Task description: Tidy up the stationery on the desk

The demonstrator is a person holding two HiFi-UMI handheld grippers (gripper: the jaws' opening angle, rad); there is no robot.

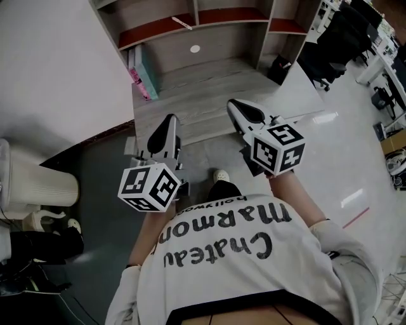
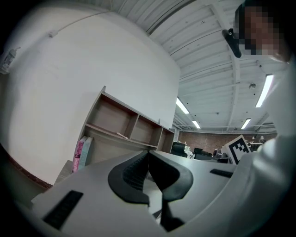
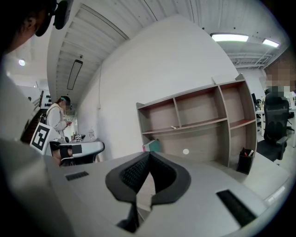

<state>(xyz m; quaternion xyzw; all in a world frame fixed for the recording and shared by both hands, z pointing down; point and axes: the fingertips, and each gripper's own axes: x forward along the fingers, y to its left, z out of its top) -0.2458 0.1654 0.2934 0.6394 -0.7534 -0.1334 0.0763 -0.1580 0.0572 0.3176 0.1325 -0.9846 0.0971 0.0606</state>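
- Far left, floor level: white ribbed container (image 1: pixel 38 184) stood beside the dark floor, well apart from the bench (image 1: pixel 209 95).
- Left end of bench: two books (image 1: pixel 143 73), one pink and one teal, stood upright, spines out, beside the white wall. Same pair showed in the left gripper view (image 2: pixel 82 152).
- Left gripper (image 1: pixel 168 124): held in front of the person's torso, pointing toward the bench, short of its front edge. Own view (image 2: pixel 148 157) showed the jaws pressed together at the tips, nothing between them. Its marker cube (image 1: pixel 149 187) sat nearest the torso.
- Shelf unit (image 1: pixel 222 16) rose from the back of the bench. A slim pale stick-like item (image 1: pixel 182 23) lay on the red-lined shelf; too small to identify.
- White round disc (image 1: pixel 195 48) sat on the back panel below that shelf.
- Right gripper (image 1: pixel 238 108): level with the left one, also aimed at the bench, touching nothing. Own view (image 3: pixel 149 159) showed the jaws closed tip to tip, empty.
- Right end of bench: black pen pot (image 1: pixel 279 68) stood by the shelf unit's side panel, with pens upright in it (image 3: pixel 244 161).
- Far right: black office chair (image 1: pixel 330 47) on the pale floor.
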